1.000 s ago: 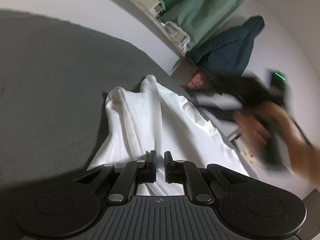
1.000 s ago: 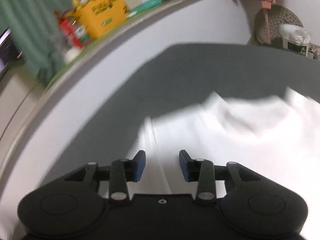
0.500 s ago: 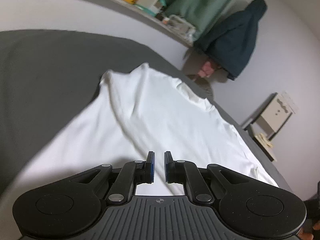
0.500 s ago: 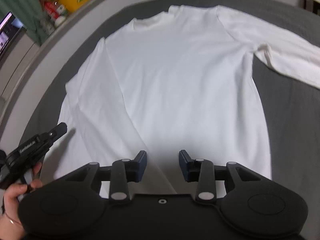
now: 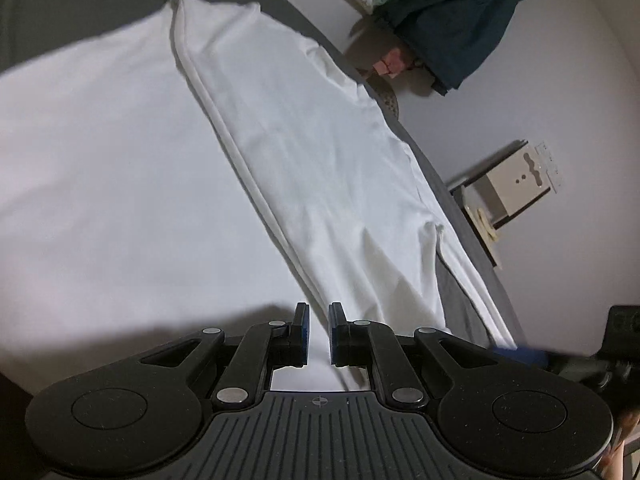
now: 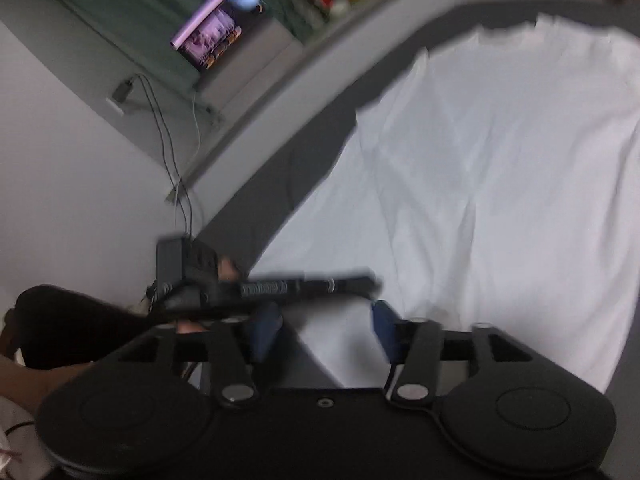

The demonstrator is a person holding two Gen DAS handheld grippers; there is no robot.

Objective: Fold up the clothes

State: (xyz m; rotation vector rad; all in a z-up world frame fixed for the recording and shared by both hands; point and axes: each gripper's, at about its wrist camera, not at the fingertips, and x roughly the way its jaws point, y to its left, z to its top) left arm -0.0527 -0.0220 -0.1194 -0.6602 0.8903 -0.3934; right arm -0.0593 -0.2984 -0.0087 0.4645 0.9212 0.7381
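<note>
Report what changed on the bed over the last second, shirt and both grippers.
The white long-sleeved shirt, bunched a second ago, now lies spread flat on the grey bed, one sleeve laid along its side. The right gripper has just been opening its jaws; cloth lies under them, none is pinched. Both views have swung across the shirt. The left gripper stays nearly shut at the shirt's lower edge.

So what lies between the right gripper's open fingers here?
In the right wrist view, only the hem end of the white long-sleeved shirt lies between the right gripper fingers, which have just been opening; nothing is pinched.
</note>
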